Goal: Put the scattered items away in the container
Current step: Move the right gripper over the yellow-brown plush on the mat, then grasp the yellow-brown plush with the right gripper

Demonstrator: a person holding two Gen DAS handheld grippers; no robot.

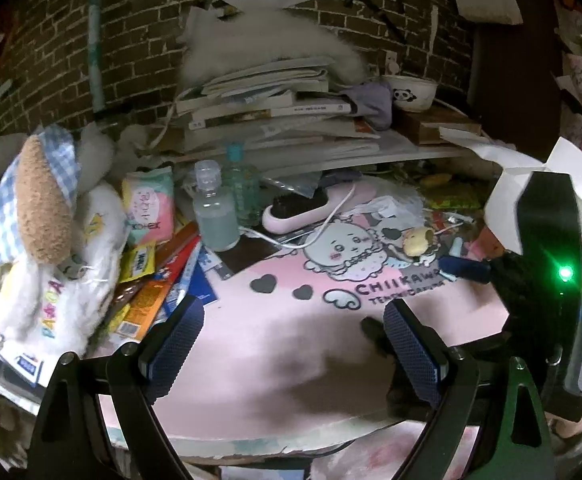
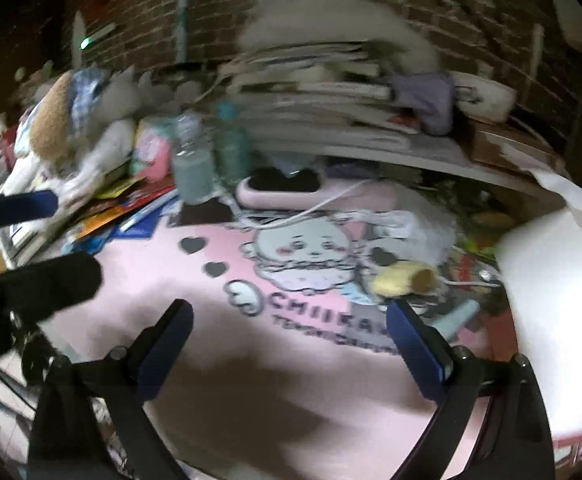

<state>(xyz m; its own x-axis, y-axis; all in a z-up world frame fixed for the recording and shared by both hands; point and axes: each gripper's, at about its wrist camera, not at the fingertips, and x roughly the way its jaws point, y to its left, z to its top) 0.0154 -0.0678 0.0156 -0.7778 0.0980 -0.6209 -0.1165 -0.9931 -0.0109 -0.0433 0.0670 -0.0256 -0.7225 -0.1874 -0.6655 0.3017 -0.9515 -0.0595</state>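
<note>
Brick wall (image 1: 139,40) behind a cluttered pink mat (image 1: 275,320); books (image 1: 275,120) at 12 o'clock, plush (image 1: 47,224) at 9. Both grippers, left (image 1: 295,344) and right (image 2: 289,354), spread wide, empty.

Left claw (image 1: 293,346) with black arms, blue textured pads (image 1: 411,350), round screws, right claw (image 2: 289,354) alike, green light

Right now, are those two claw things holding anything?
No. The left gripper and right gripper both hang open above the pink mat, with nothing between their fingers.
</note>
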